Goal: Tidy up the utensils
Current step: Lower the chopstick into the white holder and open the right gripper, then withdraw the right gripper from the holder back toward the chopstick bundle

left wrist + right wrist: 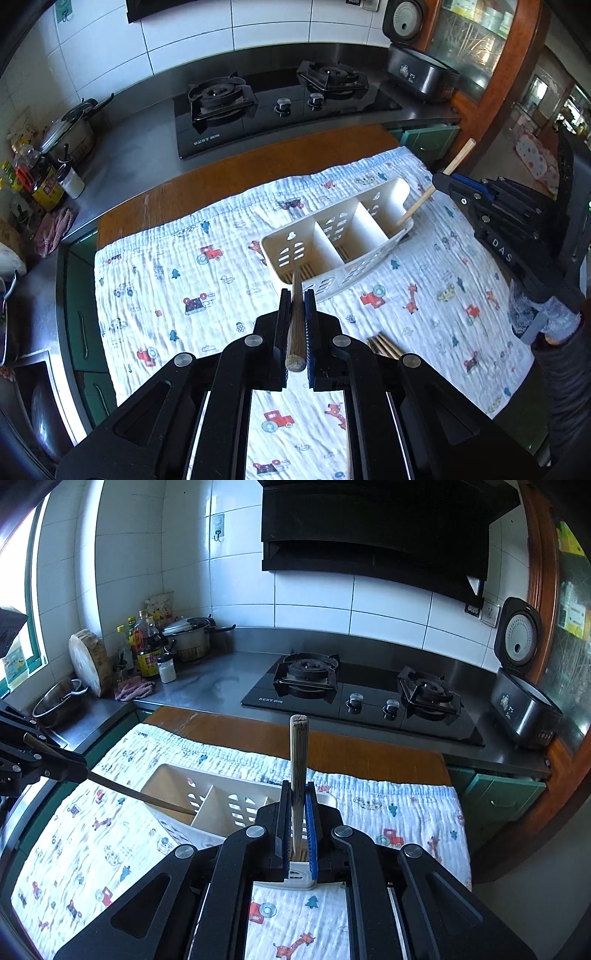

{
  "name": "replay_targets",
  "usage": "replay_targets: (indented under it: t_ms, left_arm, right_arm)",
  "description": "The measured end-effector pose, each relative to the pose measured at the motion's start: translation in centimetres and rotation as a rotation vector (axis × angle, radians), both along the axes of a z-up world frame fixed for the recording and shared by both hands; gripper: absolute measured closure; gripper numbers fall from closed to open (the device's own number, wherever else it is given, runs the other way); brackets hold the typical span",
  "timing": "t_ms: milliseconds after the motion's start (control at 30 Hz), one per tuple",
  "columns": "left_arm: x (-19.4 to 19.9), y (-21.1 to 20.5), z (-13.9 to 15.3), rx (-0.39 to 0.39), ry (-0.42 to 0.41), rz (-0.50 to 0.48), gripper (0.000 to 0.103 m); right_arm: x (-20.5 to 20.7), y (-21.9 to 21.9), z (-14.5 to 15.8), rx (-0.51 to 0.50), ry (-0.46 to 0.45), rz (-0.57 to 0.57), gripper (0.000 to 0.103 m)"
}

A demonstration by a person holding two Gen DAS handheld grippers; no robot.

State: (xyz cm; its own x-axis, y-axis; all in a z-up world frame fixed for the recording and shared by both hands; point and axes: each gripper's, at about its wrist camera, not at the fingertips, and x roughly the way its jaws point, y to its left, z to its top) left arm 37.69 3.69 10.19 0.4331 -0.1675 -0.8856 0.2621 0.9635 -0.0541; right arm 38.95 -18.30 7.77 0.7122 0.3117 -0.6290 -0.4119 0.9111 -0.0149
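The left tool [297,332] clamps a dark chopstick [296,325], tip toward twelve o'clock into the holder [332,240]. The right tool [296,823] clamps a pale chopstick [297,753] running six to twelve.

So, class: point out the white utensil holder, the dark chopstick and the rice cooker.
utensil holder [291,243], left wrist view, on its near end wall.
dark chopstick [295,332], left wrist view, mid-shaft between the left gripper's pads.
rice cooker [517,709], right wrist view, on its dark body.
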Motion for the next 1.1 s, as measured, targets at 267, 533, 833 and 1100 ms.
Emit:
replay_targets:
  t_ms: [267, 533, 833, 1100]
  left_arm:
    - [2.0, -0.6, -1.1, -0.013, 0.029, 0.011, 0.097]
    - [2.2, -0.5, -2.3, -0.060, 0.020, 0.035, 0.096]
    - [1.4, -0.3, -1.4, -0.085, -0.057, 0.053, 0.069]
    - [-3.1, 0.4, 2.2, -0.095, -0.242, 0.073, 0.046]
  right_arm:
    - [0.7, 0.4, -0.9, -0.005, 0.017, -0.002, 0.096]
    - [0.4, 0.2, -0.9, 0.003, 0.015, 0.002, 0.096]
    - [-0.9, -0.7, 0.6, 0.015, -0.027, -0.014, 0.081]
    - [-4.8, -2.5, 3.5, 0.030, -0.120, -0.023, 0.057]
